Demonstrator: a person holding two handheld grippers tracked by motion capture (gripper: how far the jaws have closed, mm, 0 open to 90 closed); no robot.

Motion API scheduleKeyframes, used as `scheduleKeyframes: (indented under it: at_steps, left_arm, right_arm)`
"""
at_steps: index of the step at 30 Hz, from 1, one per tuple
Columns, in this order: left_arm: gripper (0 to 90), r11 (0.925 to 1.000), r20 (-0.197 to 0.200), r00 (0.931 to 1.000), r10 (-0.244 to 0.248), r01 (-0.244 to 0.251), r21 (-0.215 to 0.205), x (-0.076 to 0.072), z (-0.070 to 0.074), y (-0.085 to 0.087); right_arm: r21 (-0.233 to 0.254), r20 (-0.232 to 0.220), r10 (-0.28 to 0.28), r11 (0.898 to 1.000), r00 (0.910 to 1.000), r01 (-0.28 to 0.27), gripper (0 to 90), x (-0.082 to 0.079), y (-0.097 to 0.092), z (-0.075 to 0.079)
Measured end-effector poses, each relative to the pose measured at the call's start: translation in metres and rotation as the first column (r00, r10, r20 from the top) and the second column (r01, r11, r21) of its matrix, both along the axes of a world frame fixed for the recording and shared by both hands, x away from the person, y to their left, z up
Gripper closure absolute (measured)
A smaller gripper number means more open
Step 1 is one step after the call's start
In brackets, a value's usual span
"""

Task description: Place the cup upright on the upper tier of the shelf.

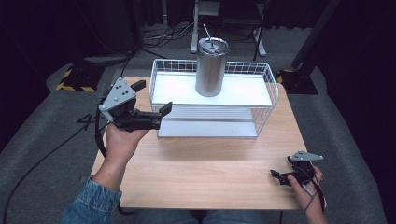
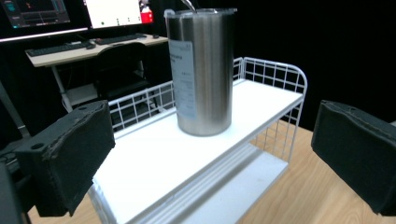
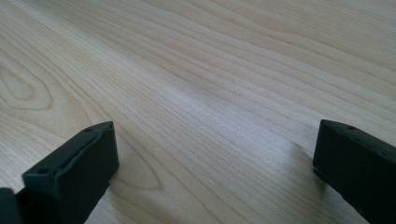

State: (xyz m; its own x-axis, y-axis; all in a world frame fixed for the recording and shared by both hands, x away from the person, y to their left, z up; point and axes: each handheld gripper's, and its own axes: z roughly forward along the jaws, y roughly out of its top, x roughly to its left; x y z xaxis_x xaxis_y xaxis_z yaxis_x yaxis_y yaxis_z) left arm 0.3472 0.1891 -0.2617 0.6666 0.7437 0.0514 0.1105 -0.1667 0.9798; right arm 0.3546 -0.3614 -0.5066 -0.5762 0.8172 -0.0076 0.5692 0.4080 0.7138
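A steel tumbler (image 1: 211,67) stands upright on the top shelf of a white wire rack (image 1: 267,74). The rack sits at the far edge of the wooden bench (image 1: 210,168), roughly centred between the far corners. The tumbler occupies the middle of the top shelf, slightly toward the rack's far rail. A clear lid (image 1: 213,44) closes the tumbler, and a straw (image 1: 207,32) rises through it at a tilt. In the left gripper view, the tumbler (image 2: 201,70) carries a pale label (image 2: 183,79) on its side, and its base rests flat on the white shelf surface (image 2: 261,100). A second, lower shelf (image 1: 208,127) lies beneath the top shelf.

The left gripper (image 1: 152,100) is held above the bench near the far left corner, just beside the left end of the rack. Its jaws stand wide apart and hold nothing. In the left gripper view, the tumbler appears between the two black pads (image 2: 70,158), well ahead of them and apart from both. The grey three-cornered plate (image 1: 118,94) sits on top of this gripper, and a cable (image 1: 42,156) trails from it off the left edge of the bench.

The right gripper (image 1: 279,176) lies low at the near right corner of the bench, well apart from the rack. In the right gripper view, its jaws are spread wide over bare wood grain (image 3: 196,93) and hold nothing; the pads (image 3: 79,163) rest close to the bench surface.
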Motion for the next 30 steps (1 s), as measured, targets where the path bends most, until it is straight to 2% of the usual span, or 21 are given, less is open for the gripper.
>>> scheduleKeyframes:
  at_steps: [2, 6, 9, 14, 15, 16, 18, 21, 22, 23, 27, 28, 30]
  left_arm:
    - [0.1, 1.0000, -0.002, 1.0000, -0.004, 0.004, 0.003, -0.002, -0.002, 0.002]
    - [0.1, 0.9994, -0.014, 0.9998, -0.017, 0.017, 0.029, -0.010, -0.015, 0.011]
    - [0.1, 0.9994, -0.021, 0.9996, -0.016, 0.017, 0.030, -0.013, -0.022, 0.014]
    - [0.2, 0.9993, -0.063, 0.9978, -0.019, 0.021, 0.031, -0.017, -0.045, 0.025]
    - [0.2, 0.9993, -0.063, 0.9978, -0.019, 0.021, 0.031, -0.017, -0.045, 0.025]
    - [0.2, 0.9990, -0.076, 0.9970, -0.019, 0.022, 0.040, -0.020, -0.054, 0.028]
    - [0.2, 0.9988, -0.080, 0.9966, -0.018, 0.022, 0.044, -0.021, -0.058, 0.030]
    - [0.2, 0.9979, -0.106, 0.9942, -0.018, 0.025, 0.060, -0.025, -0.074, 0.035]
    - [0.2, 0.9979, -0.106, 0.9942, -0.018, 0.025, 0.060, -0.025, -0.074, 0.035]
    - [0.2, 0.9965, -0.119, 0.9928, -0.012, 0.022, 0.081, -0.027, -0.083, 0.036]
    - [0.1, 0.9923, -0.150, 0.9887, -0.001, 0.020, 0.122, -0.029, -0.104, 0.036]
    - [0.1, 0.9923, -0.150, 0.9887, -0.001, 0.020, 0.122, -0.029, -0.104, 0.036]
    - [0.1, 0.9914, -0.176, 0.9844, -0.005, 0.028, 0.128, -0.030, -0.122, 0.037]
  right_arm:
    - [0.000, 0.000, 0.000, 1.000, 1.0000, 0.000, 0.4, 0.000, 0.000, 0.000]
    - [0.000, 0.000, 0.000, 1.000, 1.0000, 0.000, 0.4, 0.000, 0.000, 0.000]
    - [0.000, 0.000, 0.000, 1.000, 1.0000, 0.000, 0.4, 0.000, 0.000, 0.000]
    - [0.000, 0.000, 0.000, 1.000, 1.0000, 0.000, 0.4, 0.000, 0.000, 0.000]
    - [0.000, 0.000, 0.000, 1.000, 1.0000, 0.000, 0.4, 0.000, 0.000, 0.000]
    - [0.000, 0.000, 0.000, 1.000, 1.0000, 0.000, 0.4, 0.000, 0.000, 0.000]
    - [0.000, 0.000, 0.000, 1.000, 1.0000, 0.000, 0.4, 0.000, 0.000, 0.000]
    - [0.000, 0.000, 0.000, 1.000, 1.0000, 0.000, 0.4, 0.000, 0.000, 0.000]
    - [0.000, 0.000, 0.000, 1.000, 1.0000, 0.000, 0.4, 0.000, 0.000, 0.000]
    - [0.000, 0.000, 0.000, 1.000, 1.0000, 0.000, 0.4, 0.000, 0.000, 0.000]
    - [0.000, 0.000, 0.000, 1.000, 1.0000, 0.000, 0.4, 0.000, 0.000, 0.000]
    - [0.000, 0.000, 0.000, 1.000, 1.0000, 0.000, 0.4, 0.000, 0.000, 0.000]
    - [0.000, 0.000, 0.000, 1.000, 1.0000, 0.000, 0.4, 0.000, 0.000, 0.000]
